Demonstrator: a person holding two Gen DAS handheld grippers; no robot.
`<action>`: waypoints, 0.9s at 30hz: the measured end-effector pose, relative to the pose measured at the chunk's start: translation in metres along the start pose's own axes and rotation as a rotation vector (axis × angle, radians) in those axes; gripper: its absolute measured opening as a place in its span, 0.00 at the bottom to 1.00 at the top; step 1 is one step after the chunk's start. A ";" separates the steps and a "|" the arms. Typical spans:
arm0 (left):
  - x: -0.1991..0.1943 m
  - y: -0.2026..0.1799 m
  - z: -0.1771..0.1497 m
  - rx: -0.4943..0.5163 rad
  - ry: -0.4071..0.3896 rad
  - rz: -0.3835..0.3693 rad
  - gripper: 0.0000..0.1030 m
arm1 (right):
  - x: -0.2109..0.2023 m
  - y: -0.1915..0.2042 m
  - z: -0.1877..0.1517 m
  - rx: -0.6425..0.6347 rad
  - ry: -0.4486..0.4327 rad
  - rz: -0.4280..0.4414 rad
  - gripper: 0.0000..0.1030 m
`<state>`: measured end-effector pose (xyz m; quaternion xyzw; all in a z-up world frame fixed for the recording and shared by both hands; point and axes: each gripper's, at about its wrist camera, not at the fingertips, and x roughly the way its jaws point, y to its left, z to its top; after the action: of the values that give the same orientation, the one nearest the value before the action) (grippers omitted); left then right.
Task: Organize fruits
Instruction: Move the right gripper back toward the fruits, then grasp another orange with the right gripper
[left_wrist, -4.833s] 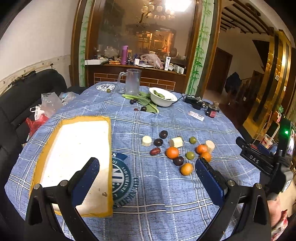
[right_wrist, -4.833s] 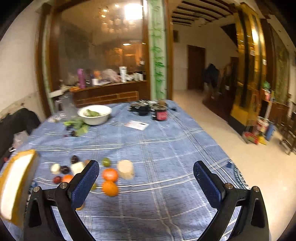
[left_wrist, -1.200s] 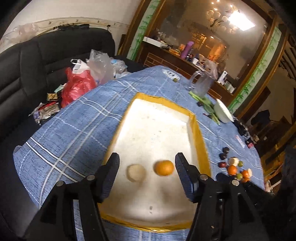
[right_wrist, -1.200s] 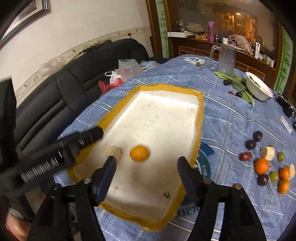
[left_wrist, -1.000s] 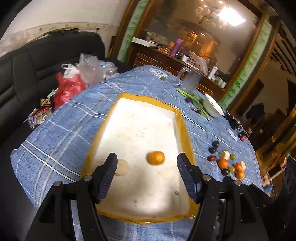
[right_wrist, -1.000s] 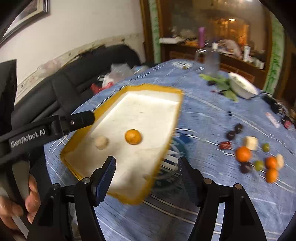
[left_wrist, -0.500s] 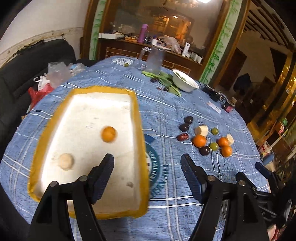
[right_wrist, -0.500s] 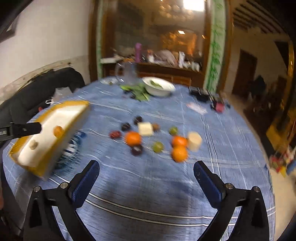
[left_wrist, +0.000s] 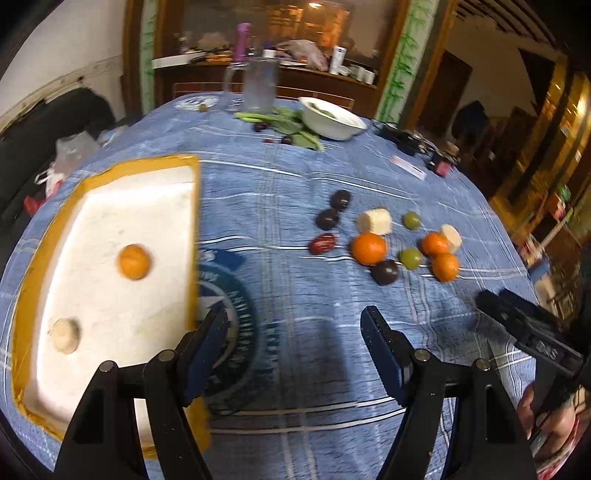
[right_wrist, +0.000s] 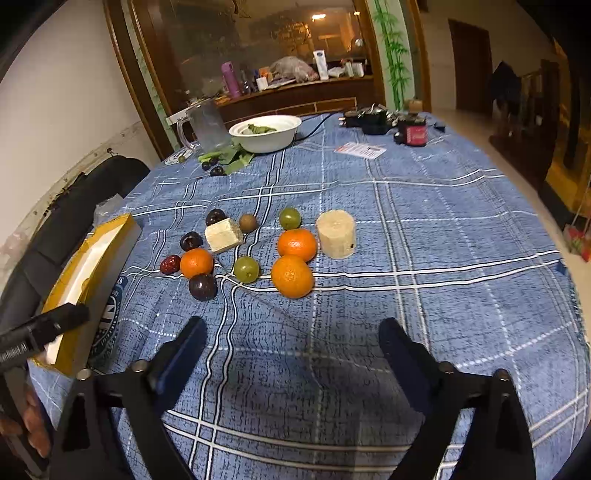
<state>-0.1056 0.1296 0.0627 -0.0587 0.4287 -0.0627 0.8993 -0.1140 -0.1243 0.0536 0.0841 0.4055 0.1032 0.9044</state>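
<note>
On the left of the blue plaid cloth a yellow-rimmed white foam tray (left_wrist: 192, 221) (right_wrist: 110, 236) holds one orange (left_wrist: 133, 261) and a pale round piece (left_wrist: 65, 335). Loose fruit lies in a cluster further right: oranges (left_wrist: 368, 248) (right_wrist: 292, 276), green grapes (right_wrist: 246, 269), dark plums (right_wrist: 202, 287), a red date (right_wrist: 170, 264) and pale cut chunks (right_wrist: 336, 233). My left gripper (left_wrist: 293, 332) hovers open between tray and cluster, nothing between its fingers. My right gripper (right_wrist: 293, 332) hangs short of the nearest orange, its jaws closing on nothing.
At the far side of the table stand a white bowl (left_wrist: 332, 120) with greens, a glass mug (left_wrist: 258, 86), loose leaves, black gadgets (right_wrist: 376, 120) and a card (right_wrist: 360, 150). A black sofa (right_wrist: 92, 192) with plastic bags lies left of the table.
Both grippers swung right, away from the tray toward the loose fruit. The right jaws spread wide, then narrowed a little. The left jaws opened slightly.
</note>
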 end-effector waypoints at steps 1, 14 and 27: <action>0.002 -0.006 0.001 0.014 -0.002 -0.004 0.71 | 0.003 0.000 0.002 -0.002 0.009 0.002 0.79; 0.015 -0.040 0.001 0.143 -0.032 0.070 0.71 | 0.036 0.000 0.019 -0.007 0.048 -0.034 0.72; 0.039 -0.044 0.019 0.119 0.020 -0.027 0.53 | 0.070 -0.001 0.029 -0.017 0.091 -0.047 0.49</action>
<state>-0.0687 0.0805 0.0518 -0.0103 0.4325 -0.1010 0.8959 -0.0469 -0.1099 0.0223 0.0619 0.4472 0.0890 0.8878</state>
